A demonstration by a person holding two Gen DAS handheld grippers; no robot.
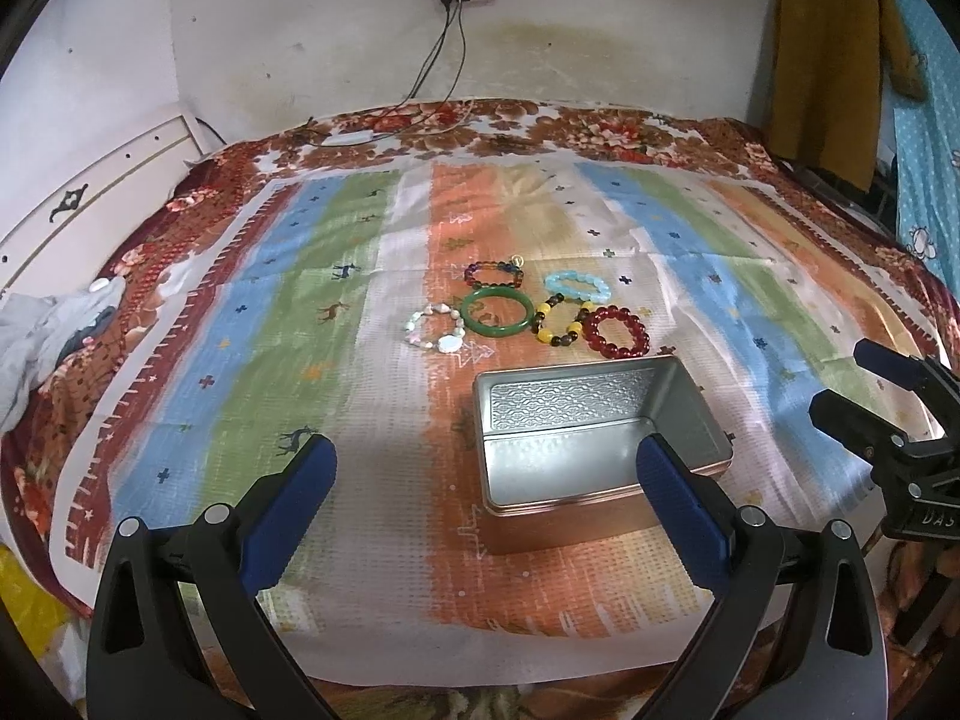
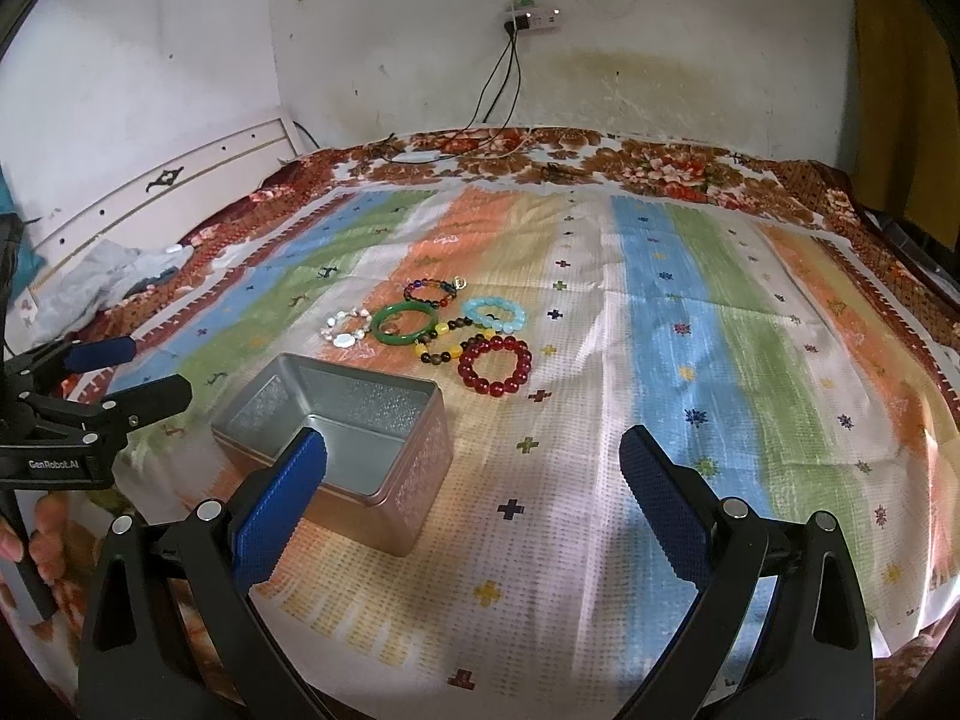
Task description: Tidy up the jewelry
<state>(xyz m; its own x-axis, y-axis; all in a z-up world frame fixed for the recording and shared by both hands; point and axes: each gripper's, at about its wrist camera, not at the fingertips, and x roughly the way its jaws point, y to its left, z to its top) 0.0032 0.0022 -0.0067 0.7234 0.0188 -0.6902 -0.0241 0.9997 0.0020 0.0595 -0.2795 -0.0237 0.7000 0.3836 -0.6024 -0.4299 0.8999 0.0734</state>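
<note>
Both claws, left [image 1: 486,468] and right [image 2: 474,462], gape empty; the bangle [image 1: 498,313] looks rigid and slick, so it is best pinched across its rim

Six bracelets [image 1: 528,312] beyond open tin [image 1: 600,438]

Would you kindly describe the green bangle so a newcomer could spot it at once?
On the striped cloth, find the open metal tin; just beyond it lies a cluster of bracelets. The green bangle sits mid-cluster, and it alone is a smooth, solid ring, whereas its neighbours are all beaded.
</note>
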